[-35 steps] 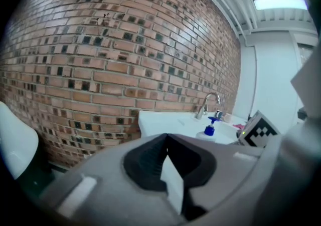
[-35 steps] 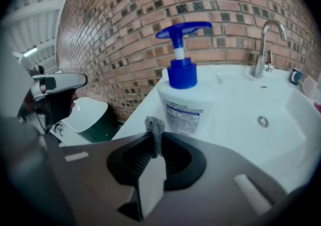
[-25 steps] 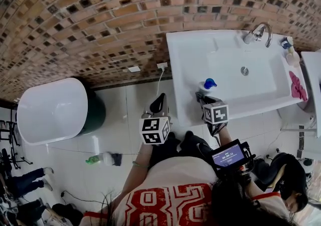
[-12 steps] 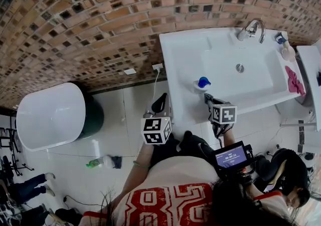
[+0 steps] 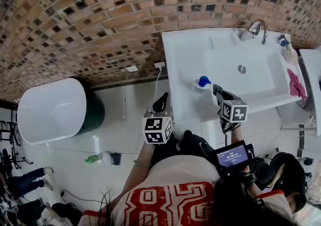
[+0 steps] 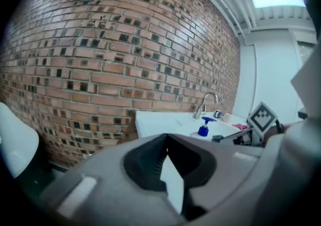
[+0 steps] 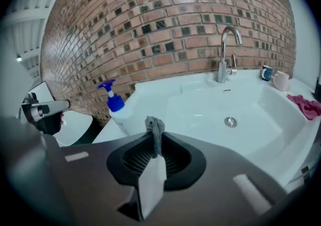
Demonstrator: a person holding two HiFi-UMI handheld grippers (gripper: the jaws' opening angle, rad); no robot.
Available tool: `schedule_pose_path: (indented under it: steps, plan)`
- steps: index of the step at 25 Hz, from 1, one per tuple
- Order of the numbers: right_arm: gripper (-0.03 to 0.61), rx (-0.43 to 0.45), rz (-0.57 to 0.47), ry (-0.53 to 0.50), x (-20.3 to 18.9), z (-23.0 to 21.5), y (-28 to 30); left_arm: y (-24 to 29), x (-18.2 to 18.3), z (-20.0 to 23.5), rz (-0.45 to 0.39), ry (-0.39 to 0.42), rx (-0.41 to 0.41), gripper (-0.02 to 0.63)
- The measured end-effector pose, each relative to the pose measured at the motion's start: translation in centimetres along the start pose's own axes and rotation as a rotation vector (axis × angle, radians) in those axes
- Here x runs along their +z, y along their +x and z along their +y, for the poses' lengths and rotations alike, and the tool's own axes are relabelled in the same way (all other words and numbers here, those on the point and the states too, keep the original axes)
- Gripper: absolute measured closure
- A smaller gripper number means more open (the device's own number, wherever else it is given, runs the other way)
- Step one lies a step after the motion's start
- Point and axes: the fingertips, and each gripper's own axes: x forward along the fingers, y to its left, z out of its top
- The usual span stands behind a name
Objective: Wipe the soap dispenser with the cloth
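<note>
Our right gripper (image 5: 219, 91), at the lower centre-right of the head view, hangs just beside the white soap dispenser with the blue pump (image 5: 202, 82). The dispenser stands on the left ledge of the white ceramic sink (image 5: 185, 49), and we cannot tell from here whether the two touch. Our left gripper (image 5: 160, 103) sits lower left of it, off the sink, over the pale floor tiles (image 5: 120, 104).

In the left gripper view, the jaws of the left gripper (image 6: 167, 137) are pressed together on nothing. The dispenser (image 6: 202, 129) shows small at centre right, well apart.

In the right gripper view, the jaws of the right gripper (image 7: 155, 140) pinch a small grey cloth (image 7: 155, 130), whose tuft pokes up at centre frame. The dispenser (image 7: 118, 112) stands left of centre, near the cloth but apart from it. We judge the wiping not yet begun: the cloth is in hand, while contact and every stroke are left to do.
</note>
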Motion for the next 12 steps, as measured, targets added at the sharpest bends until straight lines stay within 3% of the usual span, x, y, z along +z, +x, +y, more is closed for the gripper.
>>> schedule_pose_path:
  steps: [5, 8, 12]
  plan:
    - [0.531, 0.111, -0.097, -0.111, 4.1, 1.9, -0.9, 0.0, -0.2, 0.4, -0.004, -0.014, 0.036, 0.609]
    - [0.531, 0.155, -0.084, -0.205, 4.4, 2.9, -0.4, 0.0, -0.2, 0.6, -0.007, -0.025, 0.054, 0.609]
    - [0.531, 0.179, -0.057, -0.229, 3.7, 3.4, 0.1, 0.1, -0.2, 0.6, -0.008, -0.032, 0.069, 0.61]
